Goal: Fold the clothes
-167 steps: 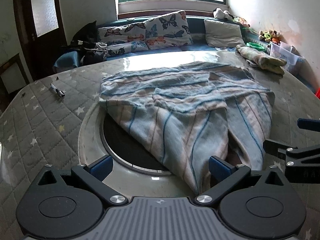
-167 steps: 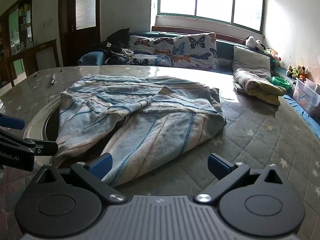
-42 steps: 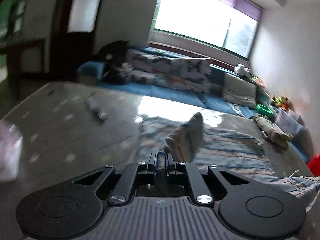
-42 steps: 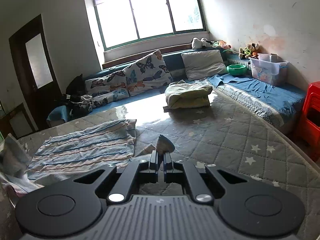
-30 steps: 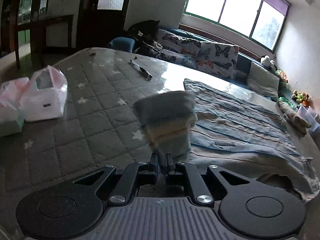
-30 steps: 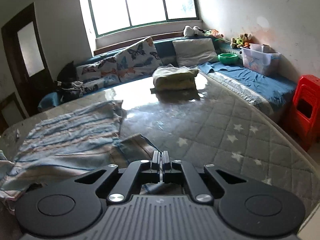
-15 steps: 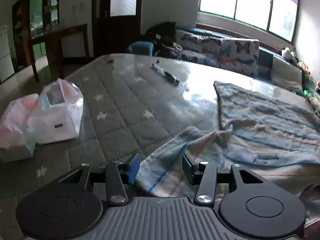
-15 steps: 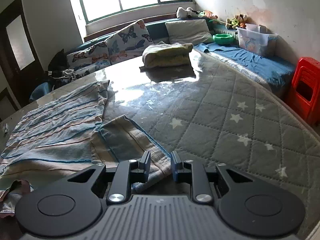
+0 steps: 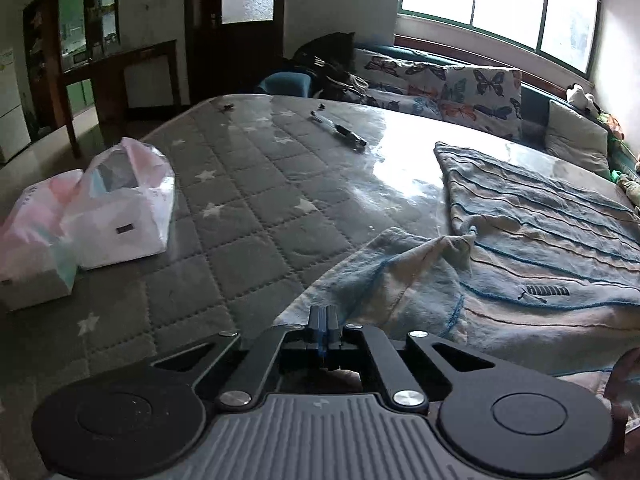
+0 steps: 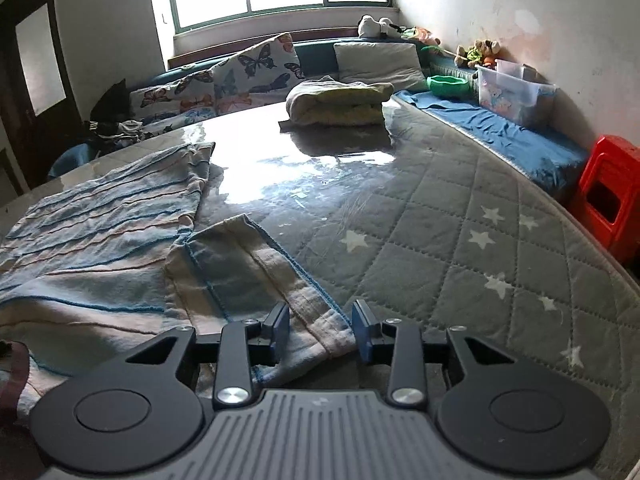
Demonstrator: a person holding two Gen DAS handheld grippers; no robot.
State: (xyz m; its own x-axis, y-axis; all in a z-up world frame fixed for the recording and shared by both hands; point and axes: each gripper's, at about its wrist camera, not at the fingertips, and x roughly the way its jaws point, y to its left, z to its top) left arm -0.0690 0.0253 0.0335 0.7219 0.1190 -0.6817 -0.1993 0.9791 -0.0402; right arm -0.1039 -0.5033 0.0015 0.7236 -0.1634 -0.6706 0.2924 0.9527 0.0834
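A pale striped garment (image 9: 540, 248) lies spread flat on the quilted grey table (image 9: 248, 216), also seen in the right wrist view (image 10: 100, 240). Its left sleeve (image 9: 384, 276) lies out toward my left gripper (image 9: 323, 320), whose jaws are shut together at the sleeve's near edge; no cloth shows between them. Its right sleeve (image 10: 256, 276) lies out toward my right gripper (image 10: 322, 330), which is open with the sleeve cuff lying between its fingers.
A pink-white plastic bag (image 9: 116, 208) and a box (image 9: 32, 264) sit at the table's left. A pen (image 9: 340, 130) lies far left. A folded yellowish garment (image 10: 340, 100) sits at the far edge. A red stool (image 10: 608, 200) stands right of the table.
Both grippers spread the garment out and laid the sleeves flat. Since half a second ago the left jaws have closed and the right jaws have opened wider.
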